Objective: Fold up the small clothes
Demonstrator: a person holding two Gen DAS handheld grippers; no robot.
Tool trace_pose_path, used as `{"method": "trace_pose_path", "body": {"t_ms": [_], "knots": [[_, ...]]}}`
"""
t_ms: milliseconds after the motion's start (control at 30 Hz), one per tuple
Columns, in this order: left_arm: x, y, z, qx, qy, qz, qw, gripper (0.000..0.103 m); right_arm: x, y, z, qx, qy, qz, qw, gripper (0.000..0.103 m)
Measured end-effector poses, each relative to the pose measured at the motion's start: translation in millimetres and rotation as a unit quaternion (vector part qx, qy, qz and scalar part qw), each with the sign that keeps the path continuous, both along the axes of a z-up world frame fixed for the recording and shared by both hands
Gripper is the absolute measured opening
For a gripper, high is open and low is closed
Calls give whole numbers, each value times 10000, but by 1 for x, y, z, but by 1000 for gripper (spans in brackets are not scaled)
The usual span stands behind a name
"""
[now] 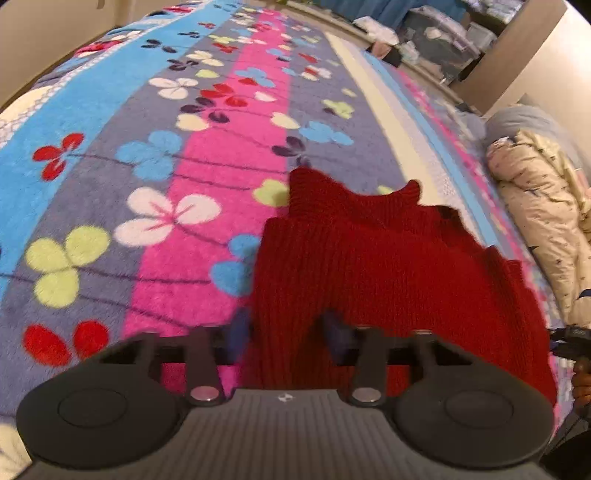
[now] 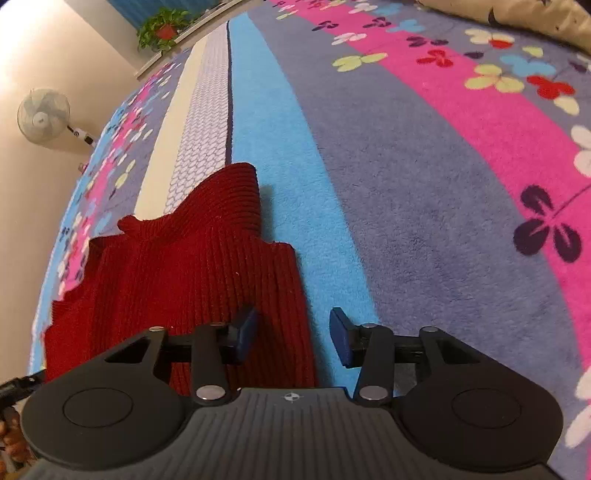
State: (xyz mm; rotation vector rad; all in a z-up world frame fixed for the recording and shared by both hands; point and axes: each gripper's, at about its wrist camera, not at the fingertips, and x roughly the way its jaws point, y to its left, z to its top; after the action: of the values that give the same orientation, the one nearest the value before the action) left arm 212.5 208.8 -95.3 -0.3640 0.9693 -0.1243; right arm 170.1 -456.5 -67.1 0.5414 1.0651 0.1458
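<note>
A small dark red ribbed knit sweater [image 1: 388, 258] lies on the flowered fleece blanket [image 1: 155, 155]. My left gripper [image 1: 286, 328] has its blue pads on either side of a raised fold of the sweater's near hem; the knit covers the gap between the fingers. In the right wrist view the sweater [image 2: 192, 273] lies to the left, with its collar and a sleeve pointing away. My right gripper [image 2: 293, 338] is open at the sweater's near right edge, left pad over the knit, right pad over the blue stripe of the blanket [image 2: 424, 206].
A rolled cream quilt [image 1: 543, 221] lies along the bed's right side. Shelves with storage boxes [image 1: 454, 40] stand beyond the bed. A wall fan [image 2: 43, 115] and a potted plant [image 2: 164, 27] are at the far left in the right wrist view.
</note>
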Motion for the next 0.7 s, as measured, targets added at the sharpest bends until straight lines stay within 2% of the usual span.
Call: {"method": "trace_pose_path", "body": {"t_ms": [33, 133, 167, 200, 233, 300, 367, 433, 467, 500, 600, 700], "knots": [[0, -1, 2, 7, -58, -6, 10000, 16, 2, -3, 0, 15, -1, 16, 10000, 41], [-1, -6, 7, 196, -169, -104, 9996, 12, 8, -11, 1, 44, -21, 74, 10000, 39], [-2, -7, 9, 245, -202, -136, 9994, 12, 7, -14, 3, 58, -72, 36, 10000, 28], [-3, -8, 11, 269, -230, -158, 9992, 12, 8, -16, 5, 107, -138, -39, 9998, 10], [-3, -9, 12, 276, -240, -169, 9992, 12, 6, -22, 8, 255, -225, -133, 9993, 5], [-2, -7, 13, 235, -183, -113, 9995, 14, 3, -33, 12, 549, -374, -288, 9974, 5], [0, -3, 9, 111, -71, -18, 9999, 17, 4, -34, 11, 534, -335, -244, 9977, 7], [1, -2, 6, 18, 37, -30, 10000, 26, 7, -30, 4, 506, -107, -162, 9985, 21], [2, -2, 5, 8, 71, -53, 10000, 28, 8, -28, -1, 565, 17, -120, 9983, 45], [2, -3, 4, 33, 73, -64, 9999, 29, 9, -26, -3, 612, 89, -93, 9980, 59], [1, -3, 4, 27, 64, -41, 10000, 29, 11, -25, -8, 628, 175, -117, 9978, 59], [-1, -2, 4, 4, 78, -8, 10000, 29, 8, -31, -10, 851, 276, -229, 9957, 59]]}}
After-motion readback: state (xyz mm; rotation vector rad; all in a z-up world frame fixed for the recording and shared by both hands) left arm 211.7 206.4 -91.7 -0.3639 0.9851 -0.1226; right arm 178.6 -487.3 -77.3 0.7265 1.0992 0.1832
